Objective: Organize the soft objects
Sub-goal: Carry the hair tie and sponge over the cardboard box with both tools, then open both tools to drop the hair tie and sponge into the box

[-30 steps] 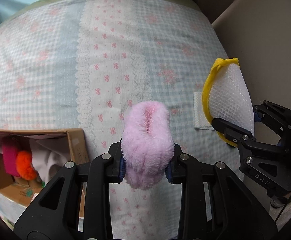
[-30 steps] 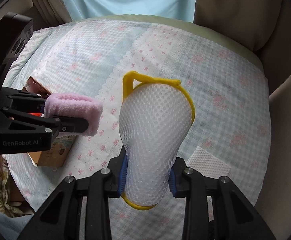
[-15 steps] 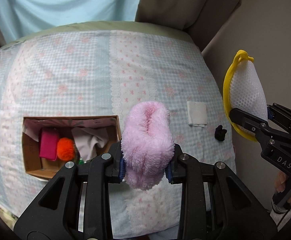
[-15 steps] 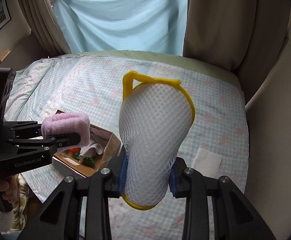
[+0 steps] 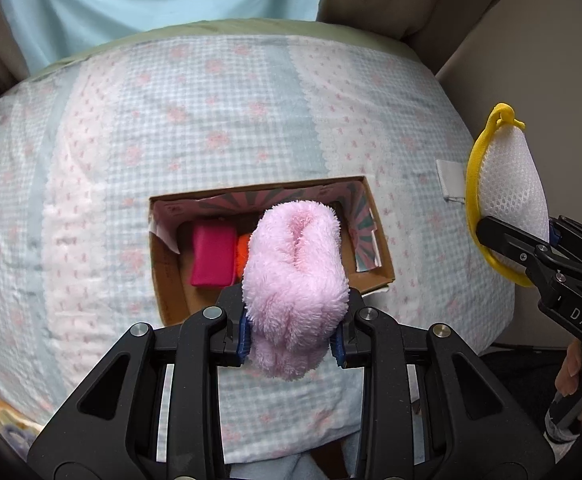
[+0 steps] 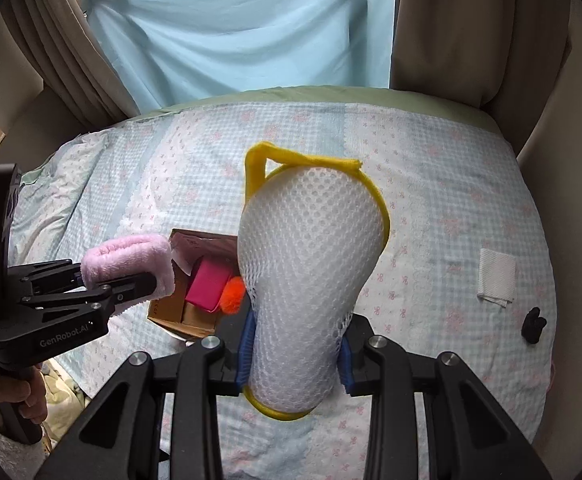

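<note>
The fluffy cloth (image 5: 295,280) is pale pink all over. The mesh pouch (image 6: 311,276) is white with a honeycomb net pattern and a bright yellow rim and loop. The bedspread (image 5: 171,120) is pale blue-and-white gingham in broad bands, set between white bands sprinkled with small pink bows and flowers. The cardboard box (image 5: 171,280) is plain brown outside, and its inner flaps show a pink and teal sunburst stripe print. Inside it lie a magenta block (image 5: 212,256) and a bright orange pom-pom (image 6: 233,295). A small folded cloth (image 6: 496,277) is white, and a little object (image 6: 533,325) near it is black. The curtain (image 6: 243,28) behind is light blue. Both grippers' frames are black with blue pads.
</note>
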### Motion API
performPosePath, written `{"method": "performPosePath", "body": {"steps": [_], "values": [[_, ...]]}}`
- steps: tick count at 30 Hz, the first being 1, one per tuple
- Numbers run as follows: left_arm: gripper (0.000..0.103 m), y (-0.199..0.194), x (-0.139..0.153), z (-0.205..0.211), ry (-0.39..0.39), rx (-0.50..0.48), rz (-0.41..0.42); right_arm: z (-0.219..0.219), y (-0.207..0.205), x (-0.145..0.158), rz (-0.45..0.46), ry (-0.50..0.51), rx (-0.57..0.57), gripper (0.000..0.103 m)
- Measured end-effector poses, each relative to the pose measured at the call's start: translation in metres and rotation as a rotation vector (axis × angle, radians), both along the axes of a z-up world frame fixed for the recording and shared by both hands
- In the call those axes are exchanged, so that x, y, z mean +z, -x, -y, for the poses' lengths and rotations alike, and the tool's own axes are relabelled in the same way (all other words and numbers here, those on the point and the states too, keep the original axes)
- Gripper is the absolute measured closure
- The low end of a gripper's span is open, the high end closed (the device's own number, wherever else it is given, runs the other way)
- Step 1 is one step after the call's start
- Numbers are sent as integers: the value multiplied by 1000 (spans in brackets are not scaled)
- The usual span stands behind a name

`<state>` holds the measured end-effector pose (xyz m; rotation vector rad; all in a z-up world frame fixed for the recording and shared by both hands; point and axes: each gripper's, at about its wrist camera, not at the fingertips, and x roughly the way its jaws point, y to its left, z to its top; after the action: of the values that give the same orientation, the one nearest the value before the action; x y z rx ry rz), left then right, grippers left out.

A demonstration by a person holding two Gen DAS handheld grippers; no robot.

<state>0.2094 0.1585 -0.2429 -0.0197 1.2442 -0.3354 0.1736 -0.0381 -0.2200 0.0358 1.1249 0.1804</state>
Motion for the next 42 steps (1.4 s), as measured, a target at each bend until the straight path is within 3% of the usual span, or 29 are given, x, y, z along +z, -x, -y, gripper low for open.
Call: {"method": "performPosePath", "body": {"steps": [5, 10, 18, 26, 29, 30, 31, 32, 33, 34, 42], "values": [[76, -9, -37, -35, -22, -17, -59, -34, 0, -34, -80, -52, -65, 72], [76, -16, -72, -51, -32, -31, -99, -58, -8, -68, -148, -36, -81, 72], [76, -38, -111, -46, -41, -68, -149, -69, -36, -113, -236, 1, -119, 72], [76, -55, -140, -33, -61, -114, -195, -60, -56, -148, -307, -42, -184, 71], [76, -58, -148, -28, -72, -134, -200, -54, -63, -155, -331, -73, -201, 61], [72, -59, -150, -26, -70, -137, -196, -52, -65, -158, -341, -87, -204, 58], [57, -59, -152, -24, -74, -145, -199, -50, -67, -162, -360, -102, -206, 49], [39, -59, -153, -22, -80, -153, -201, -48, -69, -167, -382, -110, -214, 32], [10, -58, -153, -20, -86, -158, -194, -46, -72, -172, -396, -110, -224, 24], [0, -57, -152, -19, -88, -162, -181, -44, -73, -175, -398, -106, -236, 12], [0, -51, -162, -18, -77, -162, -221, -31, -72, -182, -400, -117, -249, 8]]}}
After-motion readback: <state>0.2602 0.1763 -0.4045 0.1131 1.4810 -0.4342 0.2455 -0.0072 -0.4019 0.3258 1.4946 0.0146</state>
